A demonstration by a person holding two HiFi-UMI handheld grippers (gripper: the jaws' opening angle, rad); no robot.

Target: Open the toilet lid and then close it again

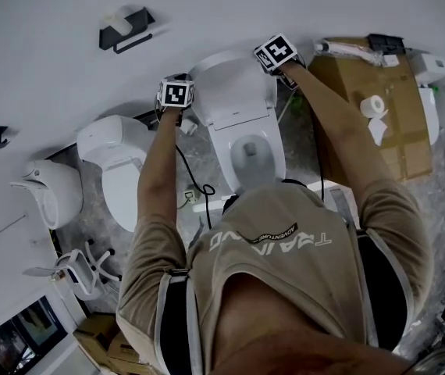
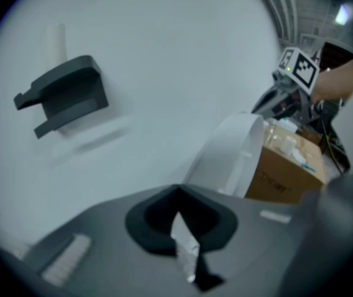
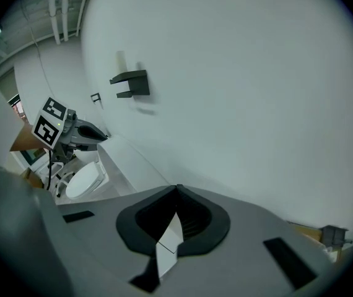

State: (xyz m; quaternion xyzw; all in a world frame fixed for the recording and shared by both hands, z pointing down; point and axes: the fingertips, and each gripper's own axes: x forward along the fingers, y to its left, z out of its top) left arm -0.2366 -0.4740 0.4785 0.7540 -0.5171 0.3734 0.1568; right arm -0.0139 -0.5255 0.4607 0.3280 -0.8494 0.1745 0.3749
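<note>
White ceramic toilet bowl point(image 1: 247, 153) lies open just in front of the person. Behind it, its white plastic lid point(image 1: 234, 92) stands raised against the wall. The left claw point(image 2: 177, 190) at the lid's left edge and the right claw point(image 3: 176, 189) at its right edge are each pressed together, pinching nothing.

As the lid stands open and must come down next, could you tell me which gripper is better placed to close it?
Probably the right gripper: it sits at the raised lid's top corner, while the left gripper is beside its side edge.
</note>
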